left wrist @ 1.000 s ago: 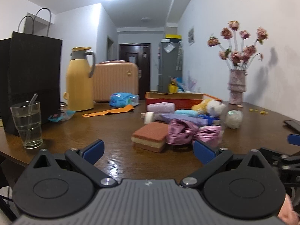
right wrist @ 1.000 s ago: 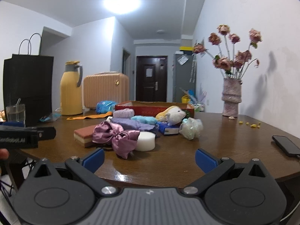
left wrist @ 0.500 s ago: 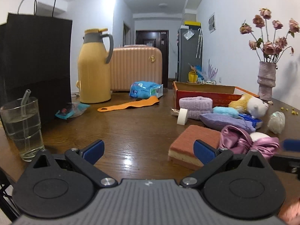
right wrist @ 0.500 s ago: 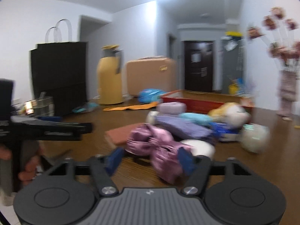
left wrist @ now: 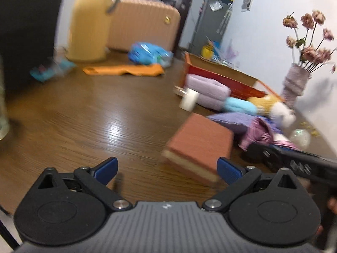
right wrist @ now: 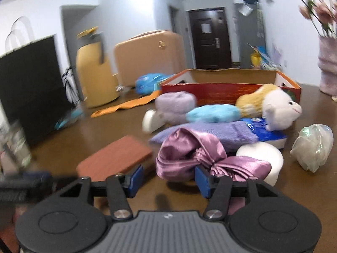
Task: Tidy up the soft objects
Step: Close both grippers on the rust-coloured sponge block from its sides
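On the table (left wrist: pixel 84 116), the left gripper (left wrist: pixel 166 169) gapes wide beside the sponge (left wrist: pixel 200 145); the right gripper (right wrist: pixel 168 179), jaws opening, empty, nears the bow (right wrist: pixel 189 156).

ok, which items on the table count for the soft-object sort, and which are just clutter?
Job: satin bow, brown sponge, purple cloth, blue towel, plush toy, red box.
Clutter: yellow flask, suitcase, vase.

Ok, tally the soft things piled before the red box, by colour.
Purple: 3 (lilac rolled towel, violet flat cloth, mauve satin bow)
Blue: 1 (fluffy light-blue roll)
White: 1 (round foam puff)
Red-brown: 1 (sponge block)
Yellow-and-white: 1 (plush toy)
Total: 7
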The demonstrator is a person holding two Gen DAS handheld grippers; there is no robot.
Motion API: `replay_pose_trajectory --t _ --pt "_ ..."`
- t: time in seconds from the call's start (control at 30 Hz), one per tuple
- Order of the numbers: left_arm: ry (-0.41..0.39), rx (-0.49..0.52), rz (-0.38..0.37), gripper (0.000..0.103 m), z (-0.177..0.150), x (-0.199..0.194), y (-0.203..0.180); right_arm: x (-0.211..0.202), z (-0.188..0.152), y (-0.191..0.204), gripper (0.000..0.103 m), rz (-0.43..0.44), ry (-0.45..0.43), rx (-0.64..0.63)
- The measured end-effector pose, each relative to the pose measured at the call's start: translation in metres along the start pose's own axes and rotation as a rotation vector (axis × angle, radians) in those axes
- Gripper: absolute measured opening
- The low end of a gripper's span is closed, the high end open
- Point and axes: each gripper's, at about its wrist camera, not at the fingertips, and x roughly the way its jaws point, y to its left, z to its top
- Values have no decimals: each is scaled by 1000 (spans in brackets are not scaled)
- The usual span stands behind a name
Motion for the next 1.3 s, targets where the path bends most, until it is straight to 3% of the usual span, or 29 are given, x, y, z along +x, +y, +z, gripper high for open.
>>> replay_pose_trajectory --t 0.13,0.37,0.43,0.5,0.57,0.67,0.83,0.97,1.07,1.17,1.3 --pt "33 -55 -30 86 8 16 2 16 15 3 54 119 -28 25" --pt "73 -127 -101 58 24 27 13 60 32 12 54 181 22 23" --pt "72 -149 -98 57 26 27 22 62 30 12 51 220 32 37" --pt "58 -168 -69 57 28 24 31 62 30 12 48 197 54 20" --pt "25 -159 -3 57 30 19 39 47 29 20 48 139 57 -36" --pt "-11 -148 86 58 36 13 50 21 32 19 51 141 31 -75" --pt "-22 -169 71 68 48 3 60 -9 59 20 51 221 -39 -81" --pt "17 -198 59 66 46 5 61 31 81 43 51 310 -10 -152" --pt "50 -235 37 45 44 14 63 92 87 61 43 344 100 -196" --pt "64 -293 -1 38 45 18 68 135 83 71 19 331 199 -184" --pt "76 -313 -32 30 42 9 77 112 70 62 15 359 227 -124"
